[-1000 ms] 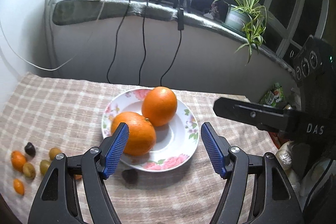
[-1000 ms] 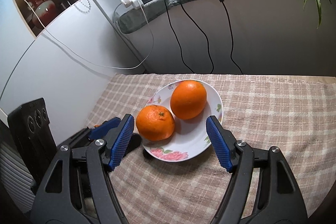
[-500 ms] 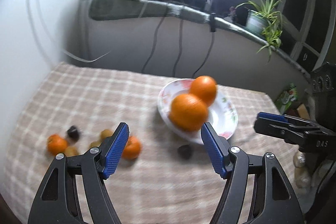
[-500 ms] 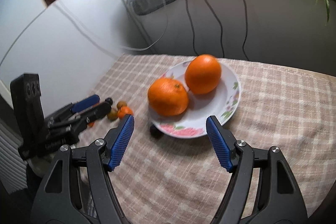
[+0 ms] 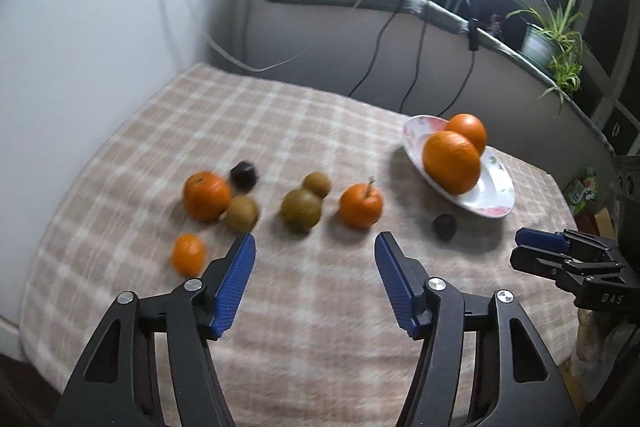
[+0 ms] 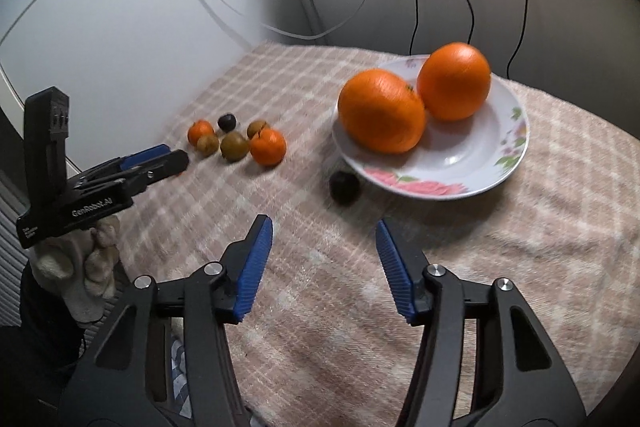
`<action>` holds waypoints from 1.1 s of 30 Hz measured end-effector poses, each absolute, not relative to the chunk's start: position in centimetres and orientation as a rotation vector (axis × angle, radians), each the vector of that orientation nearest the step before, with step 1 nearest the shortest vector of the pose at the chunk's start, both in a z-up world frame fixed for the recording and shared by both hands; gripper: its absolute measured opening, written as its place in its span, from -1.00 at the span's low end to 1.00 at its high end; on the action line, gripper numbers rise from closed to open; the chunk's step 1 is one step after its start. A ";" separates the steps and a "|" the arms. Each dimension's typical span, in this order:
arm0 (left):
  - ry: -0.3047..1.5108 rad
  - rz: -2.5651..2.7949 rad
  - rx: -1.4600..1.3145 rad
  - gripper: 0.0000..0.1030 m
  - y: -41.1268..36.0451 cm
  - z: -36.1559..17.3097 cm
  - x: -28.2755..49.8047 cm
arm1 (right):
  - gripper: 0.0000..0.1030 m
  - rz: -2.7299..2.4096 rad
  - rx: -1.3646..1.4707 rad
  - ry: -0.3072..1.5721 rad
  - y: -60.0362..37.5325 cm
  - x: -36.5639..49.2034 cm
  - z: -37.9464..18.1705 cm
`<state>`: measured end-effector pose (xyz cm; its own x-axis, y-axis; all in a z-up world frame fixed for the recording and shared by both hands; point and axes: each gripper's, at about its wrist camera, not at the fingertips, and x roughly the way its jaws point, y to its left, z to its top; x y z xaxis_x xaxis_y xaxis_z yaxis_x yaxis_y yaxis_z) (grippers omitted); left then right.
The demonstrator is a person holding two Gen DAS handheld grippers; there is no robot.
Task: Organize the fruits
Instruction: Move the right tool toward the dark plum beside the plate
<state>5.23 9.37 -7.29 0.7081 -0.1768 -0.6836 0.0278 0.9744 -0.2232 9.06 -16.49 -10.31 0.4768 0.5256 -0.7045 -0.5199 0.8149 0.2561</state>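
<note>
Left gripper (image 5: pixel 314 269) fingers spread and closing, nothing between them, above the surface (image 5: pixel 320 327) near its front edge. Right gripper (image 6: pixel 324 255) likewise spread, closing, empty. Flowered plate (image 6: pixel 460 163) toward the back right corner carries two big oranges (image 6: pixel 382 111), touching. Dark fruit (image 6: pixel 345 187) just beside the plate's front rim. Small oranges (image 5: pixel 360 207) and brownish-green fruits (image 5: pixel 301 209) clustered toward the left edge.

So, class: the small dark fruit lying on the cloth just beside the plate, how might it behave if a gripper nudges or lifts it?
The dark fruit looks round, so a nudge would probably roll it, though the woolly cloth may slow it. It is small beside the oranges, so likely light. Its skin looks smooth, so it may slip between the pads.
</note>
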 end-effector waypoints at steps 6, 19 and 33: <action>0.806 -0.071 -0.252 0.04 11.6 -8.5 4.8 | -0.18 0.608 -0.005 0.900 -14.9 10.3 -11.7; 0.818 0.006 -0.281 -0.04 14.9 -9.8 5.5 | -0.36 0.559 0.000 0.955 -12.3 12.3 -13.3; 0.820 0.033 -0.285 -0.04 16.4 -10.5 5.3 | -0.39 0.490 -0.007 0.962 -11.8 13.1 -13.5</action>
